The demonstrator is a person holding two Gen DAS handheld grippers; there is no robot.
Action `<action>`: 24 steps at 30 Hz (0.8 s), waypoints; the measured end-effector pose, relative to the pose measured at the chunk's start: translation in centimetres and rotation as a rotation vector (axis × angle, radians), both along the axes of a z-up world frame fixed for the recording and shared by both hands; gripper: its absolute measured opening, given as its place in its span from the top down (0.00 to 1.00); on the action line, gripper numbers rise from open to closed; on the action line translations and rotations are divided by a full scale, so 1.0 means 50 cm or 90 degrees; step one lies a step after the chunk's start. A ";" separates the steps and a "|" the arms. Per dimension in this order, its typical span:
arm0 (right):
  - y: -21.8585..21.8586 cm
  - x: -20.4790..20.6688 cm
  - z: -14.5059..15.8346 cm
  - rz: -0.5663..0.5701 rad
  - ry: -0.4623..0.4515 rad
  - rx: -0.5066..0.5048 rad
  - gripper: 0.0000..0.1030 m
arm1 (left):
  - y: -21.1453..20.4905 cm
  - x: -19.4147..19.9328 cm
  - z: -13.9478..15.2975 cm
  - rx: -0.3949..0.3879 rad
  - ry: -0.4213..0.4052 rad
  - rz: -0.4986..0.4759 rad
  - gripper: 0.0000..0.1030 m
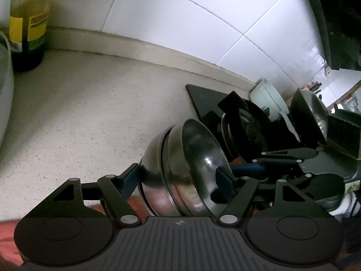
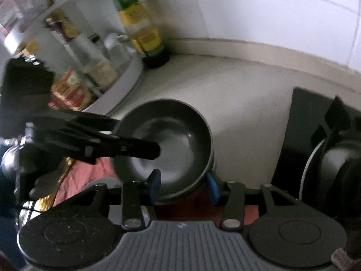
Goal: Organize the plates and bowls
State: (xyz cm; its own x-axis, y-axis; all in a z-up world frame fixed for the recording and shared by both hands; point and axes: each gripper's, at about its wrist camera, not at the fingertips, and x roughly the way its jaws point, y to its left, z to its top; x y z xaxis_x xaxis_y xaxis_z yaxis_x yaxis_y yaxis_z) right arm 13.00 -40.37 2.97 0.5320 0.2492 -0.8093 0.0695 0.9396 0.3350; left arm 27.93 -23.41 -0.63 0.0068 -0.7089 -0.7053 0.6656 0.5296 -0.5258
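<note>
In the left wrist view, my left gripper [image 1: 177,178] is shut on the rim of nested steel bowls [image 1: 180,169], tilted on edge above the pale counter [image 1: 79,117]. One finger is outside the stack and one inside. In the right wrist view, my right gripper [image 2: 183,186] is shut on the near rim of the same bowls [image 2: 167,140], seen from above. The left gripper's fingers [image 2: 135,149] reach in from the left. The right gripper also shows in the left wrist view [image 1: 266,164].
A black stove with burner grate [image 1: 243,122] lies right of the bowls, with a pale green pot [image 1: 268,99] and a steel pan [image 1: 315,113] behind. An oil bottle [image 2: 144,27] and a white spice rack [image 2: 74,52] stand at the back left. A red cloth [image 2: 83,174] lies near.
</note>
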 end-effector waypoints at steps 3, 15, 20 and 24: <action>0.002 0.007 -0.012 -0.007 -0.005 -0.011 0.54 | 0.003 -0.002 -0.001 -0.004 -0.003 0.000 0.22; -0.014 0.005 -0.044 0.014 0.018 0.033 0.51 | 0.028 0.011 -0.031 0.009 0.059 0.051 0.31; -0.023 0.006 -0.052 0.019 0.014 0.039 0.51 | 0.046 0.021 -0.030 0.005 0.062 0.054 0.27; -0.008 0.010 -0.051 0.041 0.008 0.003 0.51 | 0.020 0.017 -0.051 0.025 0.065 0.032 0.30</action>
State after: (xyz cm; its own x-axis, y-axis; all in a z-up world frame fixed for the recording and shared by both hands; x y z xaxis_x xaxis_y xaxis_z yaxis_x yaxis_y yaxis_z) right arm 13.48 -40.76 0.44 0.5046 0.2857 -0.8147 0.0137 0.9409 0.3385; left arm 28.81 -22.43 -3.17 -0.0318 -0.6818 -0.7308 0.5812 0.5823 -0.5685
